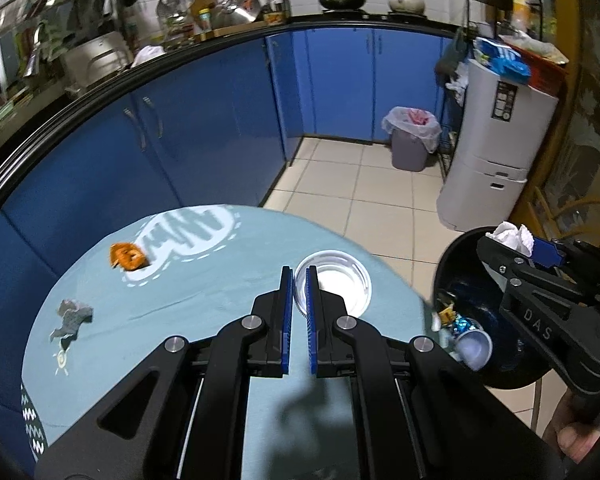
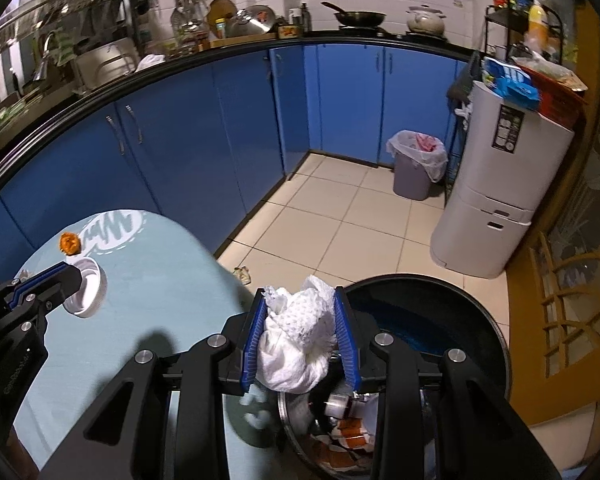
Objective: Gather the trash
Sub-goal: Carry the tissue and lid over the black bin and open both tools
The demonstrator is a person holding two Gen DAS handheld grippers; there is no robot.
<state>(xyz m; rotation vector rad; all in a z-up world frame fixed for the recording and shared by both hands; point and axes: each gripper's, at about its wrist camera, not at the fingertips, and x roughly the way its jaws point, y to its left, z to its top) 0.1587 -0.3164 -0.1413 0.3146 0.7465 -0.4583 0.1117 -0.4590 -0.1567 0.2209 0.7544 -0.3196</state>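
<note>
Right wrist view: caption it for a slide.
Right tongs carry a crumpled white tissue above the black trash bin beside the table.

The letters "DAS" stand in pale capitals on the black arm of the right gripper (image 1: 546, 256), seen from the left wrist view. A dark label on the upper front of the white appliance (image 1: 500, 148) at the far right carries print too small to read. Nothing else is legible in either view.
</note>
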